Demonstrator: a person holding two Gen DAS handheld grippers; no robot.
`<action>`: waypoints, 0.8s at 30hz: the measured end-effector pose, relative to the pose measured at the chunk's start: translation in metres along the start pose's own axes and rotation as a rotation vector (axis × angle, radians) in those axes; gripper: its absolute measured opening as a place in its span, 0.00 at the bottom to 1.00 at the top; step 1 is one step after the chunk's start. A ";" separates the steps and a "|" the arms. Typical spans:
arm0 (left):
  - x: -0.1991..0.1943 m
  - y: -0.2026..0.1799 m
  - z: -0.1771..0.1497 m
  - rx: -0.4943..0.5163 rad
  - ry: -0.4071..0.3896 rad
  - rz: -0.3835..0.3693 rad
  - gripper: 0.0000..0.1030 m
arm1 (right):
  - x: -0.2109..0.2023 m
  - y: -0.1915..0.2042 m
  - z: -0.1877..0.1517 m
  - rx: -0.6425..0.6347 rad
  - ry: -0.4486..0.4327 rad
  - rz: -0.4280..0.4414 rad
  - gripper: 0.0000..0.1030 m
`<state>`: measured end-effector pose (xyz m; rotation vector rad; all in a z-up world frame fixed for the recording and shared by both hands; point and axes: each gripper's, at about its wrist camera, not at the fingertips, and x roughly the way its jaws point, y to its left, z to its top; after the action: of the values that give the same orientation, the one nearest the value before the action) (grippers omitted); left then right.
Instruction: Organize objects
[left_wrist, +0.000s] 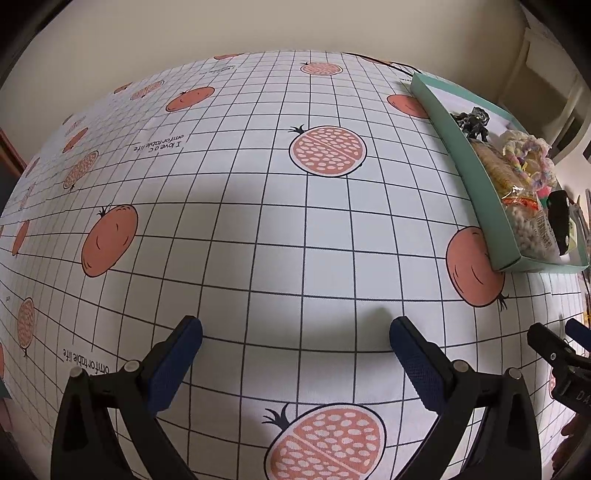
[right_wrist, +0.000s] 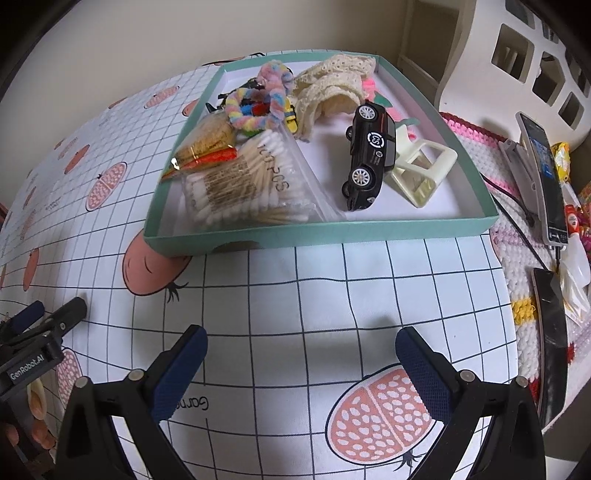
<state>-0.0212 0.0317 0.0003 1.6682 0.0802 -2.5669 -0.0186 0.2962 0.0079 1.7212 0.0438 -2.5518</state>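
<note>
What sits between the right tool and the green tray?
Nothing but bare tablecloth, in the right wrist view. The right tool is open and empty, short of the green tray's near wall, with no loose item on that stretch.

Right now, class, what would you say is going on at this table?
A person holds two grippers over a checked tablecloth. Both the left gripper and the right gripper are open and hold nothing. The small things already lie in a green tray: a black toy car, a bag of cotton swabs, a fuzzy ring, cream lace and a cream clip.
</note>
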 end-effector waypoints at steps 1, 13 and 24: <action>0.000 0.000 0.000 0.001 -0.003 0.000 0.98 | 0.001 0.000 0.000 0.000 0.002 -0.001 1.00; -0.001 0.002 -0.001 -0.002 -0.018 -0.001 0.98 | 0.004 0.006 0.000 -0.010 0.008 -0.022 1.00; -0.002 0.003 -0.004 -0.011 -0.022 0.003 1.00 | 0.004 0.011 0.000 0.006 -0.008 -0.029 1.00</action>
<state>-0.0163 0.0297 0.0007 1.6350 0.0902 -2.5774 -0.0193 0.2850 0.0043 1.7250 0.0613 -2.5819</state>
